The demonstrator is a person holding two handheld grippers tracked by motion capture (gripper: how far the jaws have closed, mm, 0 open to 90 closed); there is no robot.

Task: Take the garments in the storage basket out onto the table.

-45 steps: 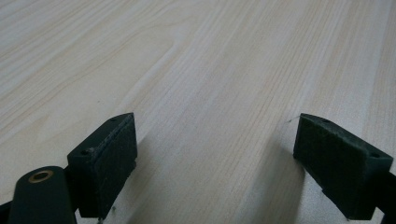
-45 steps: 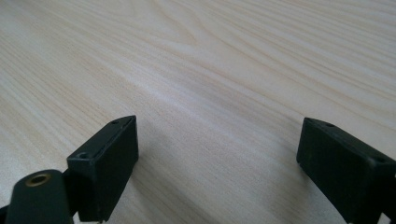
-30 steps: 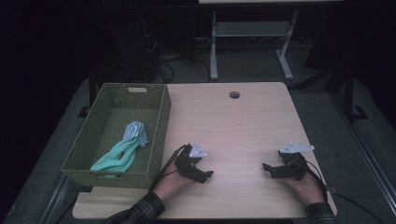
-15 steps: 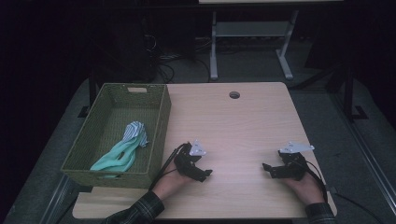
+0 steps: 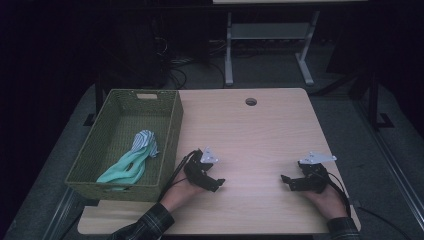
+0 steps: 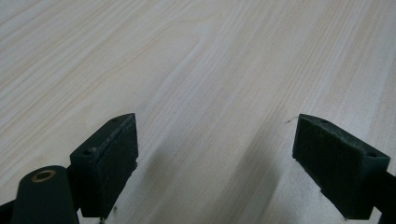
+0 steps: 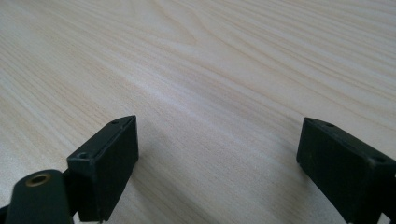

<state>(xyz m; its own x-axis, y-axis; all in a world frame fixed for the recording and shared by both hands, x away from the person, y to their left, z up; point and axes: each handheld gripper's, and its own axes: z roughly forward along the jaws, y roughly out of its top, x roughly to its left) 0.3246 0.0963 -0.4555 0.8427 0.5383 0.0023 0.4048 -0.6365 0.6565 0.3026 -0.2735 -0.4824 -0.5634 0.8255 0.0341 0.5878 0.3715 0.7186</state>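
Right now both hands rest low on the wooden table (image 5: 260, 135) — the left gripper (image 5: 212, 182) just beside the woven basket (image 5: 172, 125), the right gripper (image 5: 290, 182) well apart near the table's right edge. Each has its jaws spread wide over bare wood, holding nothing — a mint and striped cloth (image 5: 131, 160) lies inside the basket

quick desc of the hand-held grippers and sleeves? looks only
Both are black. The left hand-held gripper and right hand-held gripper each carry a grey three-cornered plate on top and trail a black cable. Each has two blocky black jaws with flat dark pads and a brass-coloured eyelet. Sleeves are dark plaid.
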